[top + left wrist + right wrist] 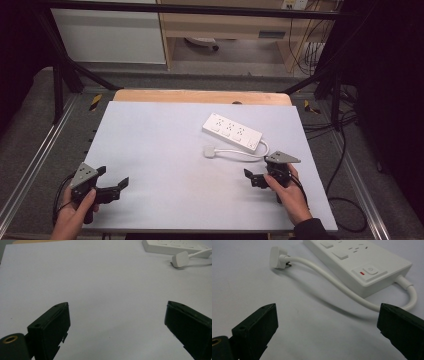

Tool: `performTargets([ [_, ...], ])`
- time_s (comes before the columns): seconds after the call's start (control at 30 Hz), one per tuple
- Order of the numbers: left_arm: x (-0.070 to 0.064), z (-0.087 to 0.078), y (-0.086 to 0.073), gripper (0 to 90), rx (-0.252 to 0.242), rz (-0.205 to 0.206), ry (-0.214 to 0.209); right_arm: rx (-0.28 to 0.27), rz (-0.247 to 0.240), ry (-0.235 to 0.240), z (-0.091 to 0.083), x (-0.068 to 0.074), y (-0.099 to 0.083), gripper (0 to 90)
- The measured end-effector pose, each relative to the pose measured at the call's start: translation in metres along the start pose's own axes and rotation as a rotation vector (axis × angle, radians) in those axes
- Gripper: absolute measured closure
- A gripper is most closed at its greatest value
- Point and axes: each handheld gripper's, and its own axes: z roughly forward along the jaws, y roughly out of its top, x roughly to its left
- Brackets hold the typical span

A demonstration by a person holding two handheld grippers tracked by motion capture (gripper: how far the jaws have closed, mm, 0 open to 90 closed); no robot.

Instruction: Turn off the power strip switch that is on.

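Right tool (327,325) gaping, empty, near power strip (359,262).

— Where does the power strip (232,131) lie on the tabletop (165,150)?
— Toward two o'clock from the centre, running from eleven to five. Its cord (245,153) loops off the five o'clock end and runs back to the plug (209,151), which lies just at seven o'clock of the strip.

— And the claws?
— The left claw (112,185) sits at the eight o'clock corner, the right claw (254,177) near five o'clock, just before the cord and apart from it.
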Motion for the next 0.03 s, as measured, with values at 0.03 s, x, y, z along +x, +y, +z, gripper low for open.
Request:
performTargets([
  [0.03,0.0000,0.0000,0.0000,6.3,0.000,0.000,0.000,0.010,-0.003,0.002,0.0018,0.0022,-0.0001,3.7],
])
